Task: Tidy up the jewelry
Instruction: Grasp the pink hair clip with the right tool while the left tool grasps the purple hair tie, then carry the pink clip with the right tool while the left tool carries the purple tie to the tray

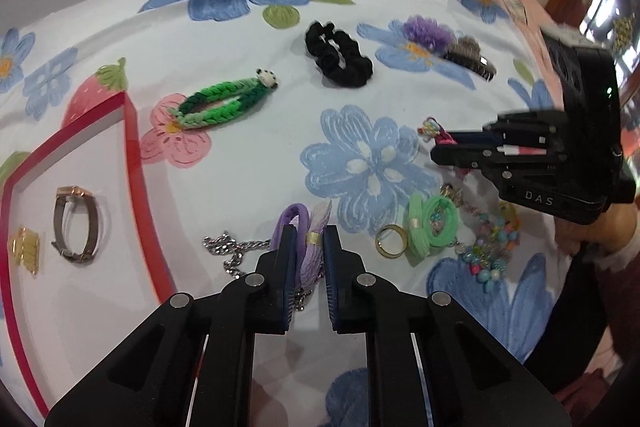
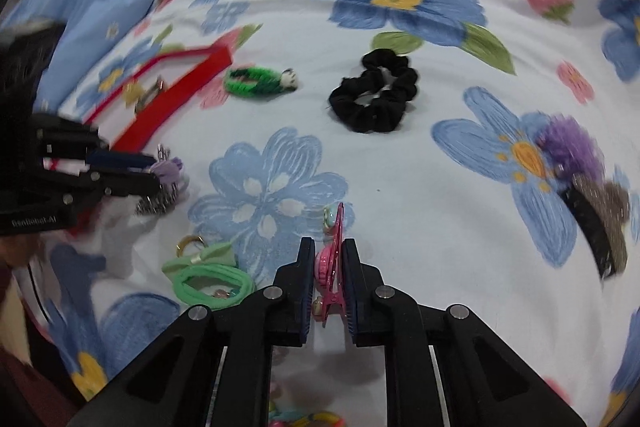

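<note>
My left gripper (image 1: 308, 239) is clamped on a purple hair tie (image 1: 310, 247), its blue pads pressing the tie's gathered end just above a silver chain (image 1: 228, 247) lying on the flowered sheet (image 1: 248, 39). My right gripper (image 2: 329, 259) is clenched on a pink hair clip (image 2: 330, 267), held edge-on between the pads.

Just beside the left jaws lie a gold ring (image 1: 390, 241), a green hair tie (image 1: 432, 227) and a beaded bracelet (image 1: 488, 247). Only the left view shows clearly inside the red-rimmed tray (image 1: 132, 147), where a watch (image 1: 76, 225) and a gold clip (image 1: 26, 249) rest; the right view blurs them. Farther out sit a green braided band (image 1: 218, 103), a black scrunchie (image 2: 374, 91) and a purple fluffy claw clip (image 2: 580, 163). Each view catches the other gripper from the side.
</note>
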